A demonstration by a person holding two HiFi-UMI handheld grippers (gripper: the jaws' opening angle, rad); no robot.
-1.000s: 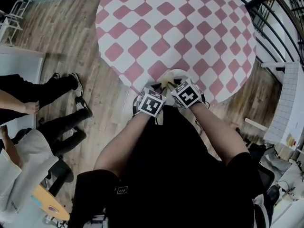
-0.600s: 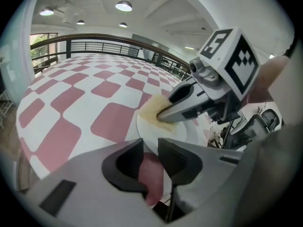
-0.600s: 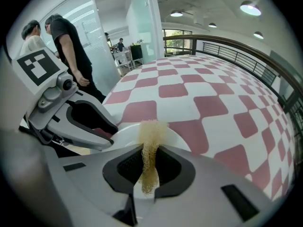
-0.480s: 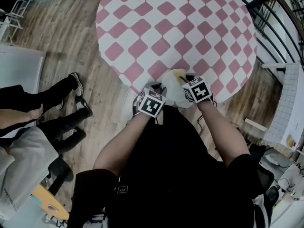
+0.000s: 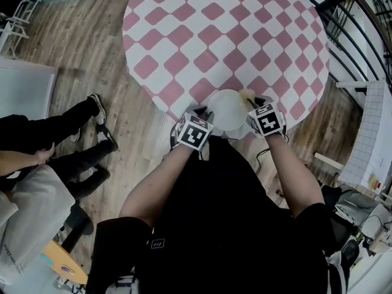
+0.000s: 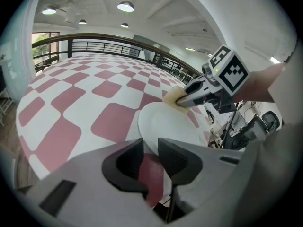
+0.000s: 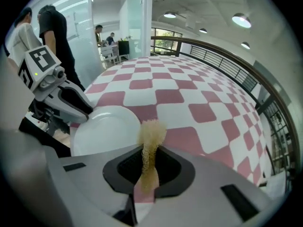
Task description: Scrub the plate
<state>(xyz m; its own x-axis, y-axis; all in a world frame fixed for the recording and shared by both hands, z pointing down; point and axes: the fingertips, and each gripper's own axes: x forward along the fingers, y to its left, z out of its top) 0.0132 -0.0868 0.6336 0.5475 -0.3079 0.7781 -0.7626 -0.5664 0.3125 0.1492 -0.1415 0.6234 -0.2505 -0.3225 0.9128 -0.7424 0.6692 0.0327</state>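
Left gripper (image 6: 150, 156) jaws are clamping the plate (image 6: 169, 124) rim at the bench (image 5: 214, 29) edge. Right gripper (image 7: 149, 162) jaws are pinching the scrubber (image 7: 150, 138) beside the rim. Best: pressing flat, sweeping across.

Round table (image 5: 214, 29), pink-and-white checked top. Floor (image 5: 86, 48): grey-brown wood planks. Black metal railing (image 5: 355, 23) curves round the table's far side. White ceiling; round recessed lights (image 6: 125, 6) lit. White column (image 7: 146, 18) and glass partition (image 7: 78, 22) stand beyond the table.
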